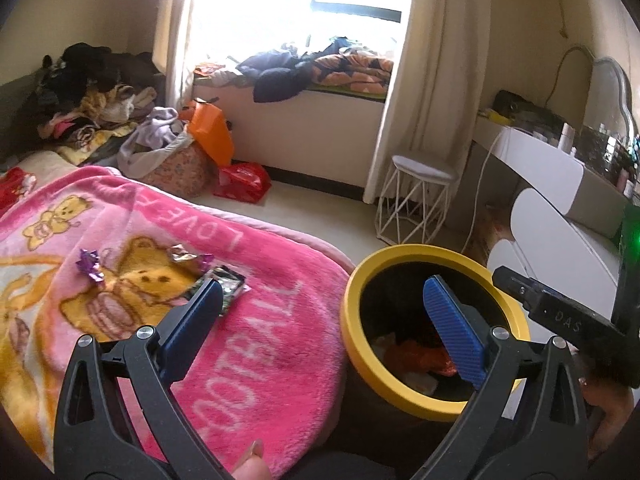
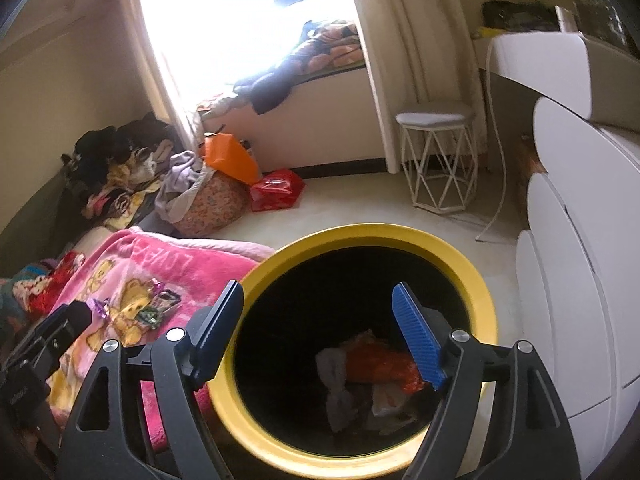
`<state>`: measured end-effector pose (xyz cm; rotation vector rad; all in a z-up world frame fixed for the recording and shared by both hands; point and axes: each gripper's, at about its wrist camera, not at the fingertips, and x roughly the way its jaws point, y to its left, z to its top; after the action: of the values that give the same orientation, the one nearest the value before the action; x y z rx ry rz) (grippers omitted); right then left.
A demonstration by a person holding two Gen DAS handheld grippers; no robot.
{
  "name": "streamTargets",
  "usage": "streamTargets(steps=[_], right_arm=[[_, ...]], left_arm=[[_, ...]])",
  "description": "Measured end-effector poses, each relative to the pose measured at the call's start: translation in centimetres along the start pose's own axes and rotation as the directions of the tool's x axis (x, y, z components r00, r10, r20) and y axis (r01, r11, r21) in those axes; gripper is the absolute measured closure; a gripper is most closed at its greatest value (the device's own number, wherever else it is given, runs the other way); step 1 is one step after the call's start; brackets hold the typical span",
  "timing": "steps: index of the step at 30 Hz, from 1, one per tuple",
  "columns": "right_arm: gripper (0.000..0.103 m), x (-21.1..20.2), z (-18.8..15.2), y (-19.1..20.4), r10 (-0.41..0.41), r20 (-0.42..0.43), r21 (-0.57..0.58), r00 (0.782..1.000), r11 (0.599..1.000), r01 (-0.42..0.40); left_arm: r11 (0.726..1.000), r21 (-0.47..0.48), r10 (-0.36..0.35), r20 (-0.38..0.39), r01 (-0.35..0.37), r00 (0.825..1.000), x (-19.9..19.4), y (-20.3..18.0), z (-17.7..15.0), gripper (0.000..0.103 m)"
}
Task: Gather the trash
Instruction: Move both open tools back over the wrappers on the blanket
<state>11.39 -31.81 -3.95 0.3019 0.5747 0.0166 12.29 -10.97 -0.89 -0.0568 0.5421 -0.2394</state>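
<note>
A black bin with a yellow rim (image 1: 420,254) (image 2: 472,276) stands beside the bed and holds orange and white trash (image 2: 376,364). Three wrappers lie on the pink blanket (image 1: 280,320): a purple one (image 1: 90,266), a silver-gold one (image 1: 186,256) and a dark packet (image 1: 228,284); they also show in the right wrist view (image 2: 154,308). My left gripper (image 1: 326,292) is open and empty, its left finger just over the dark packet. My right gripper (image 2: 320,292) is open and empty over the bin's mouth.
A white wire stool (image 1: 416,200) (image 2: 438,156) stands near the curtain. White rounded drawers and a dressing table (image 2: 576,280) are at the right. Clothes piles, a floral bag (image 1: 176,164) and a red bag (image 1: 242,182) lie on the floor past the bed.
</note>
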Motion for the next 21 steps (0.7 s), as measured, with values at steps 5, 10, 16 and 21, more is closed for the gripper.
streamTargets(steps=[5, 10, 16, 21], right_arm=[[0.029, -0.5, -0.2, 1.7, 0.033, 0.015, -0.037, 0.999, 0.999, -0.032], [0.029, -0.8, -0.5, 3.7, 0.074, 0.028, -0.090, 0.997, 0.993, -0.071], [0.029, -0.9, -1.0, 6.6, 0.126, 0.028, -0.157, 0.992, 0.980, -0.120], [0.028, -0.9, -1.6, 9.3, 0.172, 0.016, -0.210, 0.985, 0.964, -0.165]], left_arm=[[0.999, -0.028, 0.037, 0.016, -0.036, 0.999, -0.9, 1.9, 0.1, 0.011], [0.996, -0.057, 0.074, 0.034, -0.072, 0.997, -1.9, 3.8, -0.1, 0.011], [0.991, -0.078, 0.110, 0.050, -0.106, 0.993, -2.7, 5.9, -0.1, 0.011], [0.987, -0.087, 0.144, 0.069, -0.138, 0.987, -3.7, 7.3, 0.1, 0.011]])
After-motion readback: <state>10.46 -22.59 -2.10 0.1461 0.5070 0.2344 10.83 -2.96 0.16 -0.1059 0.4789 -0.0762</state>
